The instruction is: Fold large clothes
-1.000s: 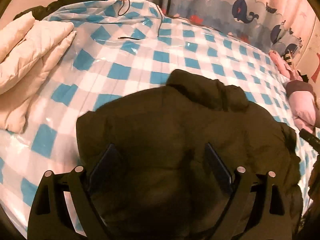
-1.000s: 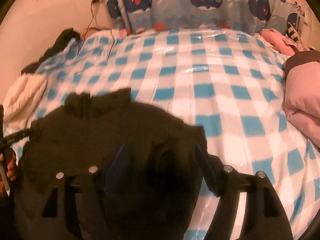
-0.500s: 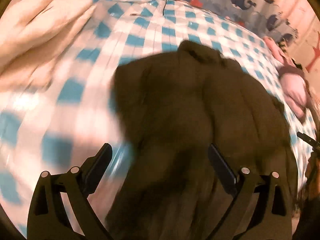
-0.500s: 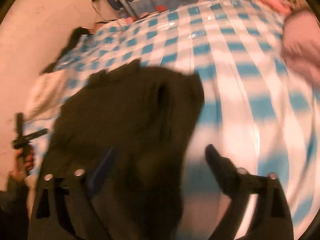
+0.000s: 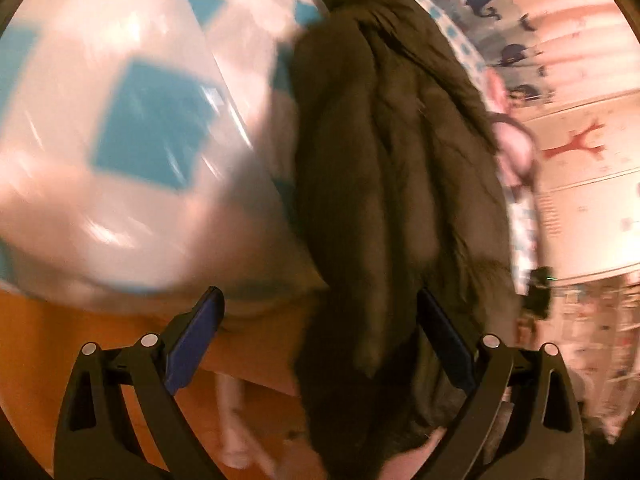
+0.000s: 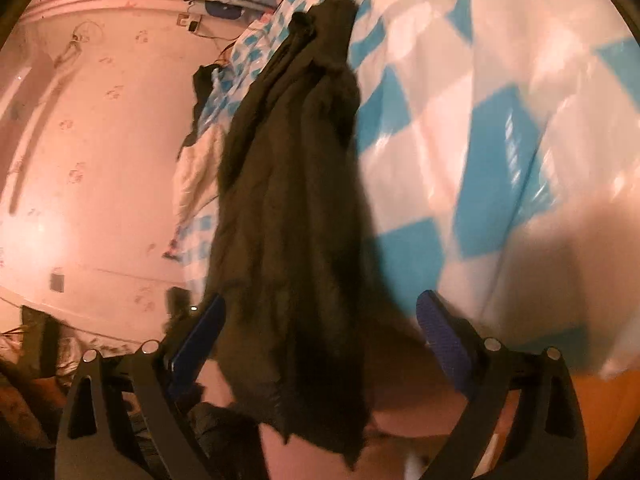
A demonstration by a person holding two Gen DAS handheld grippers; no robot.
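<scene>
With both sleeves seemingly laid in, the dark jacket [image 5: 392,168] lies as a long narrow strip on the checked bed cover [image 5: 148,128], hem overhanging the edge; left gripper [image 5: 320,344] and right gripper [image 6: 320,340] gape wide, empty; lengthwise folds remain

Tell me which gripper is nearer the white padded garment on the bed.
Left. The left gripper is on the white padded garment's side of the dark jacket; the right gripper straddles the jacket's hem, farther from it.
</scene>
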